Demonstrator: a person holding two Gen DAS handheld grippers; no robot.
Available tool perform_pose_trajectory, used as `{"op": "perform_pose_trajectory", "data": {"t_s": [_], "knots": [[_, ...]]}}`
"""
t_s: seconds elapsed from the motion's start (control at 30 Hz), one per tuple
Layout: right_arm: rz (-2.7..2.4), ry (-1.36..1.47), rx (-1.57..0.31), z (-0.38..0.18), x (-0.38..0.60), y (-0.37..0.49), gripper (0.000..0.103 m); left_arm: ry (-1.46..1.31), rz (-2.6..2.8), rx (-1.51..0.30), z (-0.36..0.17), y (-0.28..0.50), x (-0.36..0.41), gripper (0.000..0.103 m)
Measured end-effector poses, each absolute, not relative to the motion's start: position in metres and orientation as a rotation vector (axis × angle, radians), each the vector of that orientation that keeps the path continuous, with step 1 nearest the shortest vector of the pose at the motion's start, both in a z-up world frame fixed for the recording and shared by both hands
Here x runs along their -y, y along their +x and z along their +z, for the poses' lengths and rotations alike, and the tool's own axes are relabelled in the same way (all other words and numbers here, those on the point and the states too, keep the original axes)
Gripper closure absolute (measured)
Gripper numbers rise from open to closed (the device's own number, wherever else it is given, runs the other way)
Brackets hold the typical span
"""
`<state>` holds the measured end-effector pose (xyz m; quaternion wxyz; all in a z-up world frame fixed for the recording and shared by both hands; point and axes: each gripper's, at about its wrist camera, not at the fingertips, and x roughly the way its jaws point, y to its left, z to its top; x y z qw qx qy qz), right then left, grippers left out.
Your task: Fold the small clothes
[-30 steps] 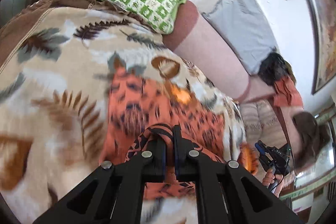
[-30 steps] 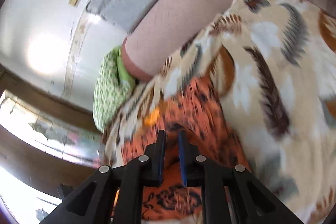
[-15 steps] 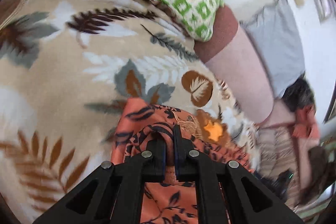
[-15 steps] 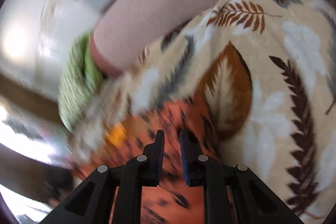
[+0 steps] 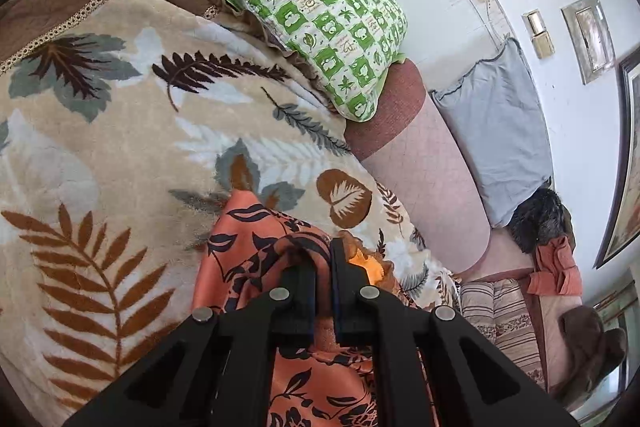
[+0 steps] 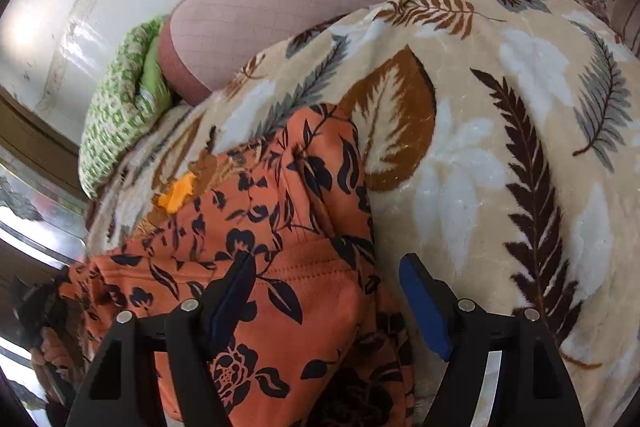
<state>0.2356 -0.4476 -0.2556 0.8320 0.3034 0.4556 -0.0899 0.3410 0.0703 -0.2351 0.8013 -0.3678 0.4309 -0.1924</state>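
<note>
- Left tongs (image 5: 323,269): jaws pinched tight on a bunched edge of the garment (image 5: 256,251), an orange cloth with black floral print. Fabric rises in a small hump between the pads, so this corner is held, not released.
- Garment lies on the blanket (image 5: 120,155), a beige leaf-print throw over a bed or sofa; green pillow (image 5: 320,15) and pink bolster (image 5: 432,187) sit behind it, well clear of the work.
- Near the left tongs a bright orange-yellow patch (image 5: 370,263) shows at the cloth's edge; cannot tell whether it is a label, a lining or something under the cloth.
- Right view: garment (image 6: 280,267) appears doubled over, with a stitched hem running across the top layer. Far corner rests on the blanket (image 6: 500,147), flat.
- Right tongs (image 6: 326,291): jaws opening, standing wide. Cloth lies below and between the fingers, but the pads do not press on it, so nothing is gripped on this side.
- Step, my read: one fold is being laid down. Right side lets go of its corner; left side not yet.
- Next move likely calls for the left tongs to set its corner flat and open, without dragging the top layer.
- Then pick fresh grip points for the next fold; edges should line up first, and the left edge looks rumpled.
</note>
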Motion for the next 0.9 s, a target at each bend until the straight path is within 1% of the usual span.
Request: {"op": "perform_pose_trajectory", "data": {"t_s": [0.03, 0.07, 0.1, 0.17, 0.23, 0.37, 0.43, 0.53, 0.6, 0.63, 0.7, 0.77, 0.83, 0.87, 0.9], "knots": [[-0.175, 0.619, -0.992, -0.258, 0.443, 0.240, 0.042, -0.795, -0.411, -0.928, -0.237, 0.341, -0.073, 0.097], [-0.158, 0.591, -1.017, -0.261, 0.437, 0.246, 0.081, -0.804, -0.406, -0.932, -0.239, 0.342, -0.075, 0.097], [-0.153, 0.532, -1.054, -0.262, 0.430, 0.252, 0.085, -0.815, -0.405, -0.934, -0.240, 0.344, -0.078, 0.097], [-0.172, 0.468, -1.065, -0.255, 0.422, 0.253, 0.089, -0.828, -0.408, -0.933, -0.239, 0.345, -0.081, 0.097], [-0.163, 0.432, -1.038, -0.236, 0.419, 0.251, 0.091, -0.814, -0.417, -0.924, -0.232, 0.346, -0.082, 0.097], [-0.158, 0.424, -0.911, -0.186, 0.428, 0.251, 0.091, -0.733, -0.447, -0.908, -0.207, 0.355, -0.077, 0.097], [-0.163, 0.433, -0.846, -0.162, 0.439, 0.264, 0.091, -0.702, -0.427, -0.911, -0.194, 0.372, -0.073, 0.097], [-0.197, 0.484, -0.785, -0.148, 0.457, 0.298, 0.091, -0.650, -0.427, -0.940, -0.188, 0.411, -0.059, 0.097], [-0.235, 0.528, -0.759, -0.154, 0.472, 0.322, 0.091, -0.602, -0.404, -1.025, -0.200, 0.445, -0.042, 0.096], [-0.261, 0.550, -0.772, -0.163, 0.479, 0.338, 0.088, -0.566, -0.372, -1.094, -0.213, 0.463, -0.032, 0.095], [-0.299, 0.619, -0.830, -0.192, 0.493, 0.360, 0.085, -0.515, -0.278, -1.193, -0.240, 0.480, -0.023, 0.095], [-0.322, 0.701, -0.886, -0.227, 0.507, 0.377, 0.084, -0.498, -0.211, -1.243, -0.263, 0.482, -0.023, 0.095], [-0.356, 0.745, -0.914, -0.255, 0.518, 0.379, 0.084, -0.514, -0.190, -1.218, -0.268, 0.467, -0.029, 0.089], [-0.367, 0.764, -0.910, -0.262, 0.521, 0.375, 0.084, -0.486, -0.167, -1.181, -0.263, 0.455, -0.034, 0.076], [-0.375, 0.783, -0.897, -0.265, 0.524, 0.368, 0.084, -0.427, -0.117, -1.161, -0.258, 0.447, -0.037, 0.059]]}}
